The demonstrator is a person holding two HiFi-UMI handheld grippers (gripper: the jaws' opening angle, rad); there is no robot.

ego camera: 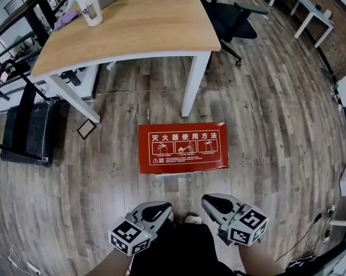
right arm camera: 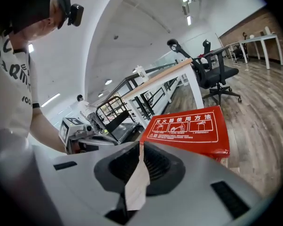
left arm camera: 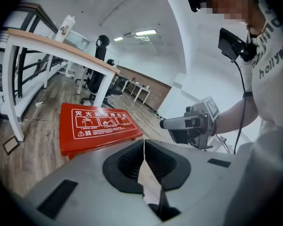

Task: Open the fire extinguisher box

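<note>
The fire extinguisher box (ego camera: pixel 183 147) is a flat red case with white print on its lid. It lies shut on the wooden floor, just in front of a white desk leg (ego camera: pixel 195 82). My left gripper (ego camera: pixel 161 209) and right gripper (ego camera: pixel 210 202) hover side by side near my body, short of the box's near edge and apart from it. Both are shut with nothing between their jaws. The left gripper view has the box (left arm camera: pixel 97 126) ahead to the left beyond the shut left gripper (left arm camera: pixel 144 144). In the right gripper view it (right arm camera: pixel 188 128) sits ahead to the right of the shut right gripper (right arm camera: pixel 141 145).
A wooden desk (ego camera: pixel 133 33) with a white bottle (ego camera: pixel 89 4) stands behind the box. A black office chair (ego camera: pixel 230 19) is at the back right. A black machine (ego camera: pixel 29 131) and a small square card (ego camera: pixel 85 129) lie to the left, and cables trail at the lower right.
</note>
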